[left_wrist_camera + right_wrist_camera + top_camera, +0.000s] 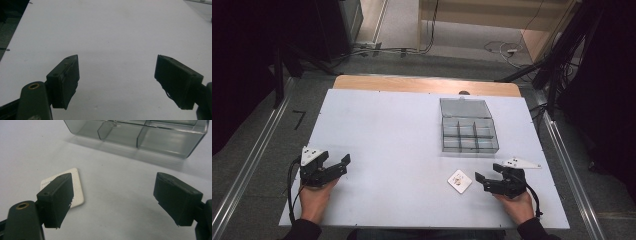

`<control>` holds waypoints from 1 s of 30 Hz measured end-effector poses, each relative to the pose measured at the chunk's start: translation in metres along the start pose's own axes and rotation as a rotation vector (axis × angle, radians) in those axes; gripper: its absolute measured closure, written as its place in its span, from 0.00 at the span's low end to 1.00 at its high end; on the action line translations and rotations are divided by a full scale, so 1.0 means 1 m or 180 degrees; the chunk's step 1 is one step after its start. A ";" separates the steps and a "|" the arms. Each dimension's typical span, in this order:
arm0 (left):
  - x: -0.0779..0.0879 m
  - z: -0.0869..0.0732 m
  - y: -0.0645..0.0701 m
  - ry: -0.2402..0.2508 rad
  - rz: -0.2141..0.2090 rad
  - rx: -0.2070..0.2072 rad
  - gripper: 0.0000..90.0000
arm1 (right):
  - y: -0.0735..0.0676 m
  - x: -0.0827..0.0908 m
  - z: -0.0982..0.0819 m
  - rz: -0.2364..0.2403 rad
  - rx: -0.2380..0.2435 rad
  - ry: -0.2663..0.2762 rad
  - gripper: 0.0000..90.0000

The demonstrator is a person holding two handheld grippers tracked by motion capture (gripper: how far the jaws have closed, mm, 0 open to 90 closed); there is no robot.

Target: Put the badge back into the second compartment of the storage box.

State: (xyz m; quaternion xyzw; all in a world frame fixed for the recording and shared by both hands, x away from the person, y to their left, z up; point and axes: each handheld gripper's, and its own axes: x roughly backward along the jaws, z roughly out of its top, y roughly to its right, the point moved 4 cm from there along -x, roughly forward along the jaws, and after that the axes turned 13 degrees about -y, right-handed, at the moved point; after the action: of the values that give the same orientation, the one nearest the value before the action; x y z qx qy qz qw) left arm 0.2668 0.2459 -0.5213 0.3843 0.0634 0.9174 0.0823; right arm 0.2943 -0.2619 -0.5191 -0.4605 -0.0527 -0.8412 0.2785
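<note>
Beside the right gripper [113, 200] lies a white card [75, 187], near a compartment box [140, 135].

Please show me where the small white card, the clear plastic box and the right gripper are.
small white card [459, 180], high view, its middle.
clear plastic box [470, 148], high view, its front wall.
right gripper [488, 171], high view, between its fingertips.

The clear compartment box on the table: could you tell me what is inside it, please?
The clear compartment box stands open, lid up behind. The compartments that show look empty, with dividers and the white table through the bottom. The right gripper view covers just the near row; tiny parts could escape notice.
</note>
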 end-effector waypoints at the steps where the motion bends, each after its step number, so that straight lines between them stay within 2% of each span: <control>1: 0.000 0.000 0.000 0.0000 -0.0004 -0.0001 0.22 | -0.001 0.000 0.000 0.0003 0.0004 -0.0002 0.17; 17: 0.000 0.000 0.001 -0.0001 -0.0008 -0.0017 0.22 | -0.013 -0.007 0.001 0.0047 0.0137 -0.0057 0.16; 30: 0.000 0.000 0.001 -0.0003 -0.0010 -0.0018 0.22 | -0.029 -0.014 0.001 0.0081 0.0300 -0.0109 0.16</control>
State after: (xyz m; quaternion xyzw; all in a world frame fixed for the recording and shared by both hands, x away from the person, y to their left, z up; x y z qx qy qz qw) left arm 0.2666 0.2448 -0.5214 0.3843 0.0615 0.9172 0.0848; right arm 0.2860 -0.2309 -0.5253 -0.4619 -0.0911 -0.8261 0.3097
